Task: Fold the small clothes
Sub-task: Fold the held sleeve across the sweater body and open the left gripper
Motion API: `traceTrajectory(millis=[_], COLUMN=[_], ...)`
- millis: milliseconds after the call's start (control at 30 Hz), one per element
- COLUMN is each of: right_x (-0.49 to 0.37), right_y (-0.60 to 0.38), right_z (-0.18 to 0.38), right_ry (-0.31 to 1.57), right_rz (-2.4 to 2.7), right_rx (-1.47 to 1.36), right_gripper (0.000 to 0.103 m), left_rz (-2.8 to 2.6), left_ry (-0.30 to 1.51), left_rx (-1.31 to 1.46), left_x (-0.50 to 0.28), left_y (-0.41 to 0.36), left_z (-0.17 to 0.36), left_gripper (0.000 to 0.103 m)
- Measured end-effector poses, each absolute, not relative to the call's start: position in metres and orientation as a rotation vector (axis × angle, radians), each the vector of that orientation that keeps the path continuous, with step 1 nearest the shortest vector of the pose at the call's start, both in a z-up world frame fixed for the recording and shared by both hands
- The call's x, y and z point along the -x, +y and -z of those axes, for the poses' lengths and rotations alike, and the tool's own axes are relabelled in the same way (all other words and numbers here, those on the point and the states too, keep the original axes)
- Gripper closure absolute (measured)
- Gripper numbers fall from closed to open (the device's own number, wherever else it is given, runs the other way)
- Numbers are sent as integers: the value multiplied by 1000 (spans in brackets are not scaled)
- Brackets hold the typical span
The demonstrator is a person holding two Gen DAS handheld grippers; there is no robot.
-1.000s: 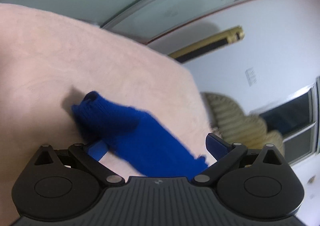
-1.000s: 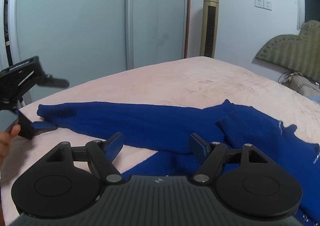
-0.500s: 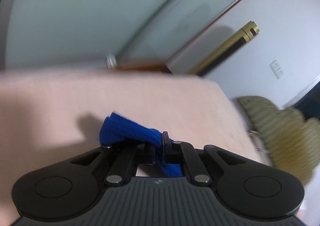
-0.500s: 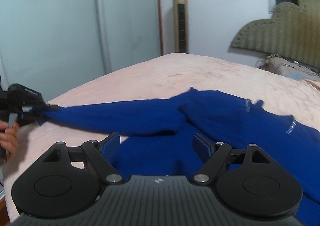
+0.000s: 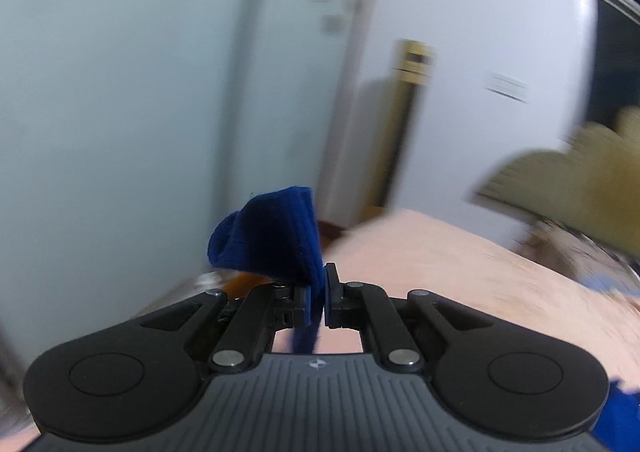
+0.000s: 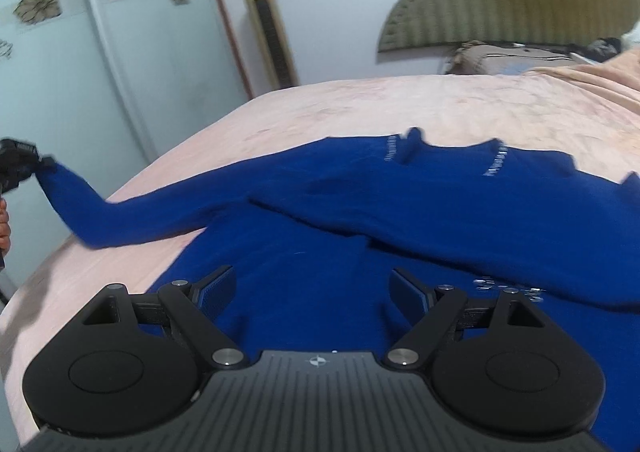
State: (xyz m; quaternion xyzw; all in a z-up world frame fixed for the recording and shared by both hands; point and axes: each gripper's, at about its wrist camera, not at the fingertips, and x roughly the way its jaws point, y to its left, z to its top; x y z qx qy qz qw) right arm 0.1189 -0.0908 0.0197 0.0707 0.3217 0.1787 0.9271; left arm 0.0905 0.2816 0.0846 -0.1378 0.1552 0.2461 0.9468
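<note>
The left gripper (image 5: 316, 298) is clamped on the cuff (image 5: 272, 236) of the blue sweater's (image 6: 400, 212) sleeve, lifted clear of the pink bedspread (image 6: 400, 104), probably so it can be folded across the body. The right gripper (image 6: 312, 290) hovers with fingers wide apart over the sweater's torso (nothing pinched between them), likely ready to pin or grasp the cloth just ahead.

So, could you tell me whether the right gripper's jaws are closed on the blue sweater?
No, the right gripper hovers with jaws apart over the blue sweater.
</note>
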Motion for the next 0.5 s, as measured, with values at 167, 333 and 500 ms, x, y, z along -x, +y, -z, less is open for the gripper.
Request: traceTrajectory(millis=[167,333,500], right_x=[-116,-111,-105], right_y=[-116,-142,-161], right_z=[-18,-15,-11], right_ry=[646,644,640], right_rz=[-298,-228,-174], right_rx=[-181,-212,-230], right_gripper=[17,17,17], left_rz=[-261,-87,56], left_ry=[366,412,472], left_rx=[209,172,153], left_x=[-140,-172,-199], left_y=[195,125,71], left_z=[-88,-82,-67], left_gripper=[97,97,97])
